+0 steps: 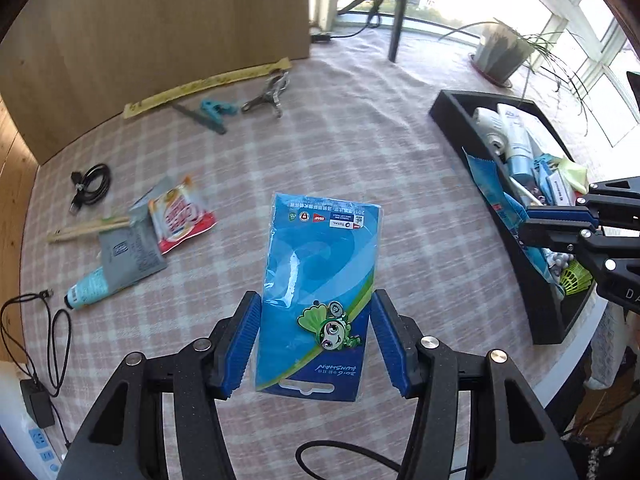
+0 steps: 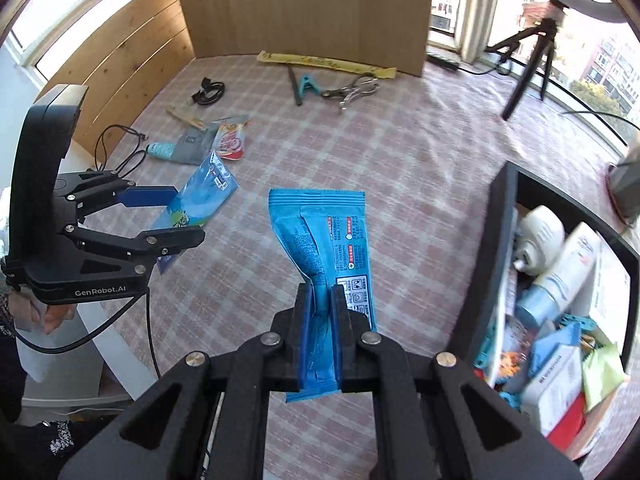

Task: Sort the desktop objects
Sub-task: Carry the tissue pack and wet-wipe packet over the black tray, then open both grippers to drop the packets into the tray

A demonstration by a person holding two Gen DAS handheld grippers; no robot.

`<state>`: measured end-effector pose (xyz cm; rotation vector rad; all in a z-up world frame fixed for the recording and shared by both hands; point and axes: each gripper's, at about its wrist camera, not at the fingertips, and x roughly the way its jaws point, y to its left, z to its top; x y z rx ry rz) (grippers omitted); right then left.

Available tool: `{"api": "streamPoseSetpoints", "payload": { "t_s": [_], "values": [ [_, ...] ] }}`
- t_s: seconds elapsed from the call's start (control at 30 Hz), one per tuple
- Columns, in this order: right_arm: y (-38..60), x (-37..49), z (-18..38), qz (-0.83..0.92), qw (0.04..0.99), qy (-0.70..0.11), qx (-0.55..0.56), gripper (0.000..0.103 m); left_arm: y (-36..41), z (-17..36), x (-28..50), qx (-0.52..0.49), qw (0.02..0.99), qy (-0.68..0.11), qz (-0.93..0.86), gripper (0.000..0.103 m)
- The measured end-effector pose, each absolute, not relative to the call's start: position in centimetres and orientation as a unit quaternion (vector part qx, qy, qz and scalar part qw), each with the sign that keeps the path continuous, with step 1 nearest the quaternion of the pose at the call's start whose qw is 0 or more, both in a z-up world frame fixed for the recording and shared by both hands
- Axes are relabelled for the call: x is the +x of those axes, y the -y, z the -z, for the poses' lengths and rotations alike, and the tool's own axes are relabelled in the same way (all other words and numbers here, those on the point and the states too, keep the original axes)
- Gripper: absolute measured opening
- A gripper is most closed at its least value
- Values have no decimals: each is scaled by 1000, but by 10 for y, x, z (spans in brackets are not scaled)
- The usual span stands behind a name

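"GenRobot.AI" stood in white on the black body of the left gripper (image 2: pixel 160 220). The blue card pack (image 1: pixel 320 296) bore "KUNSHAN", "2016" and a "TOTAL" logo, all upside down. The print on the blue wrapper (image 2: pixel 332 248) was too small to read.

Both grippers: matte black linkage frames with triangular cut-outs, silver round pivot screws, blue ribbed pads on the fingers (image 1: pixel 240 344). Left gripper (image 2: pixel 176 216), seen from the right wrist view, carries a tall black curved camera housing and white "GenRobot.AI" lettering on its base; a black cable trails below it. Right gripper (image 2: pixel 320 320): same build.
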<state>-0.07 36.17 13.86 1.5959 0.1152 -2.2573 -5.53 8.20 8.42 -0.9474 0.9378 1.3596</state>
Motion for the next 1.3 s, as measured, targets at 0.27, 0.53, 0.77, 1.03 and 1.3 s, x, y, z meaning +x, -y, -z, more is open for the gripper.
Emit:
{"api": "streamPoseSetpoints", "payload": {
  "t_s": [0.27,0.53,0.77,1.03,1.3],
  "values": [
    [-488,45,-153,817,81,11,571,9,-119,-101,54,-364,646,-421,-522,54],
    [-578,80,-150,818,-3,42,573,9,-152,-100,148,-340,688,-435,-471,54],
    [-610,80,-144,815,-16,48,577,9,-176,-106,202,-320,702,-443,-456,54],
    [-620,72,-147,818,-19,47,573,33,-196,-110,231,-305,700,-454,-459,62],
    [-615,65,-152,822,-10,49,567,37,-200,-108,214,-317,688,-450,-472,63]
  ]
}}
